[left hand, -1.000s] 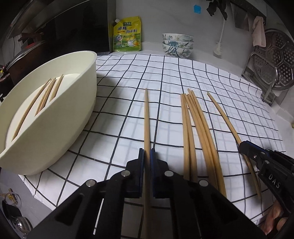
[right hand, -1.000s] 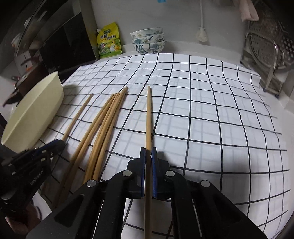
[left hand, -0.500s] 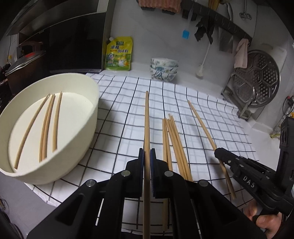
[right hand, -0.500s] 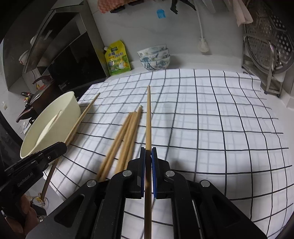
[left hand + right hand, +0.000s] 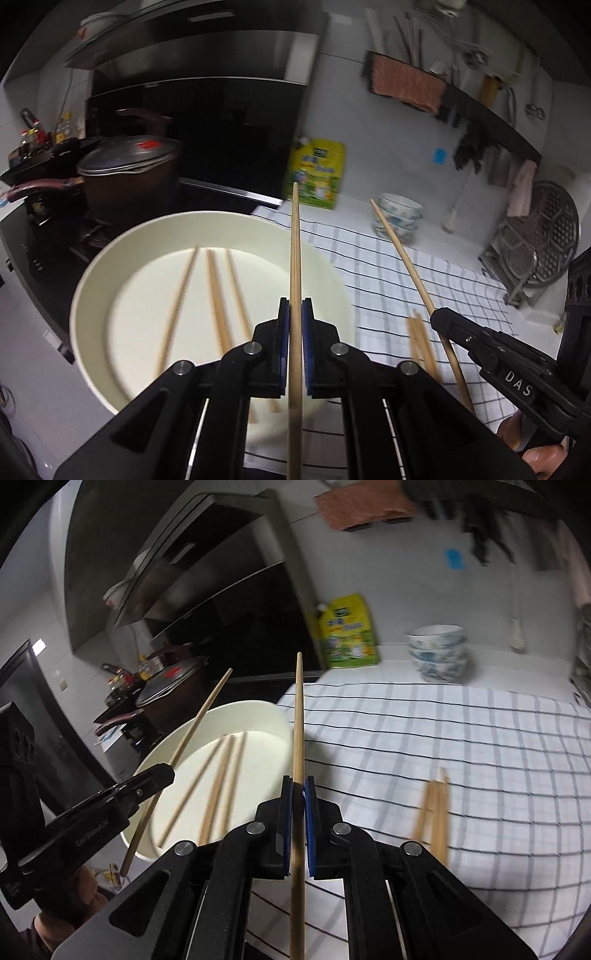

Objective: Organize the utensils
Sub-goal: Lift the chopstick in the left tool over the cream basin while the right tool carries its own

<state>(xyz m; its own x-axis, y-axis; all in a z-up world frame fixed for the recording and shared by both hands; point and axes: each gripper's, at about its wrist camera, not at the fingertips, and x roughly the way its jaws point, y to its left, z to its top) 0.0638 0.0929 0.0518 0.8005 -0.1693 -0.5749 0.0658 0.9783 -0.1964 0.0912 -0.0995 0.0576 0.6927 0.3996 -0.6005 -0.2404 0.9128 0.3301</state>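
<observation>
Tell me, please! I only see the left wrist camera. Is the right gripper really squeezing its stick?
Observer: Yes. In the right wrist view the right gripper has its jaws shut on the right chopstick, which points straight ahead.
Operator: Does my left stick poke out the back?
Observer: Yes. The left gripper holds the left chopstick partway along, and its thick end sticks out behind the jaws.
Operator: How many bowls are stacked at the back?
Observer: Three patterned bowls, standing beside the yellow pouch.
</observation>
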